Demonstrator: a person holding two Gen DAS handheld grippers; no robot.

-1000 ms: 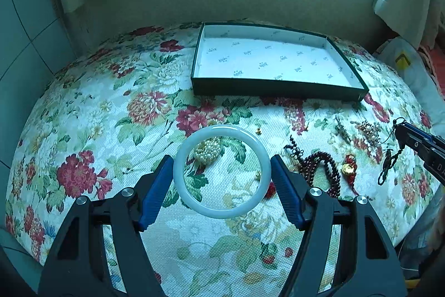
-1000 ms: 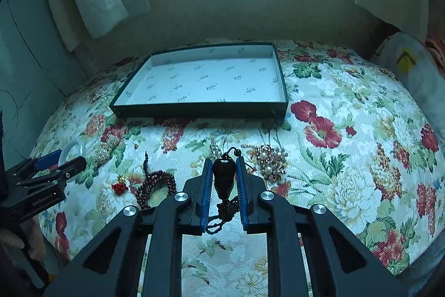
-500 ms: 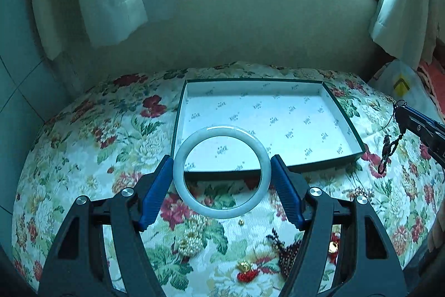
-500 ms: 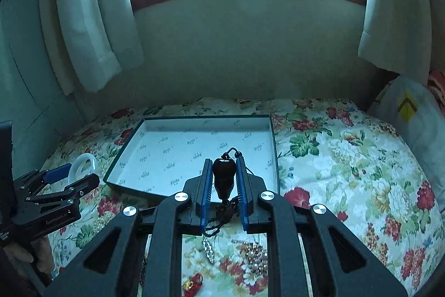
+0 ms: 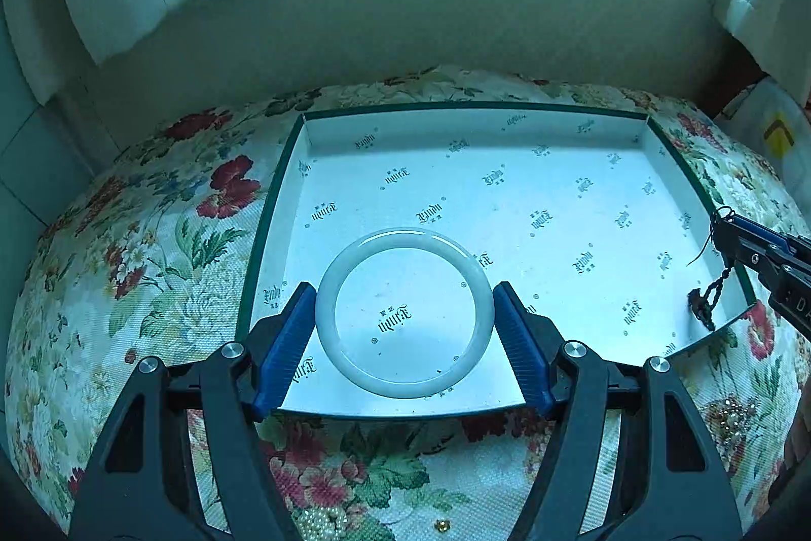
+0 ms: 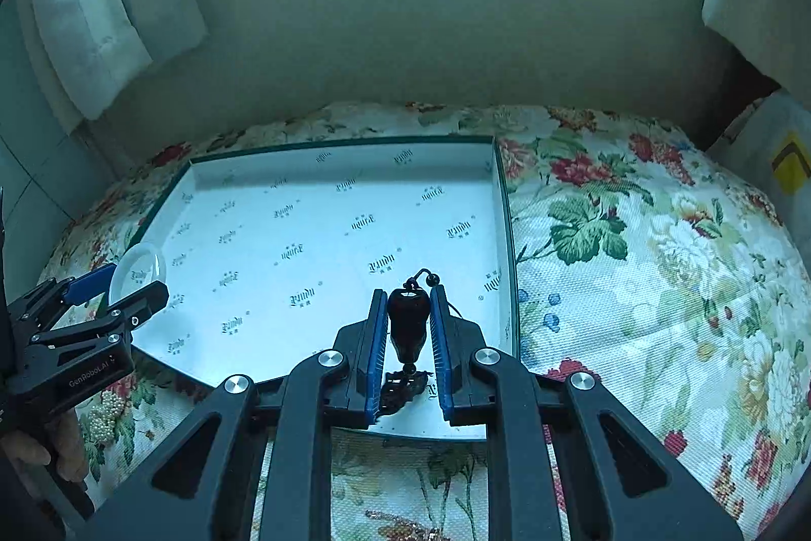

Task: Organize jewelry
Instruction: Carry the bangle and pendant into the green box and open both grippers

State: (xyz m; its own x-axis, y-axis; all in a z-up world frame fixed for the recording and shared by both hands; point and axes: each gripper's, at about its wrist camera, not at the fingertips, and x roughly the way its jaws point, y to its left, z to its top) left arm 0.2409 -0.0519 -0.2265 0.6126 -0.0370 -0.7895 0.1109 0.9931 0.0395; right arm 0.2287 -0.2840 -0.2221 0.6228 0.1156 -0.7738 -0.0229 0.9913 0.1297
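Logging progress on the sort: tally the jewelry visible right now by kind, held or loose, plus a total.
White bangle, in the left gripper: 1
Dark pendant on cord, in the right gripper: 1
Pearl cluster piece on the floral cloth: 1
Gold-and-pearl brooch on the cloth: 1
Total: 4

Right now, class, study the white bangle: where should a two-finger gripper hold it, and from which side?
Across its widest span, as the left gripper does: pads on opposite outer edges of the bangle, coming from the near side over the tray. The smooth ring offers no other flat faces.
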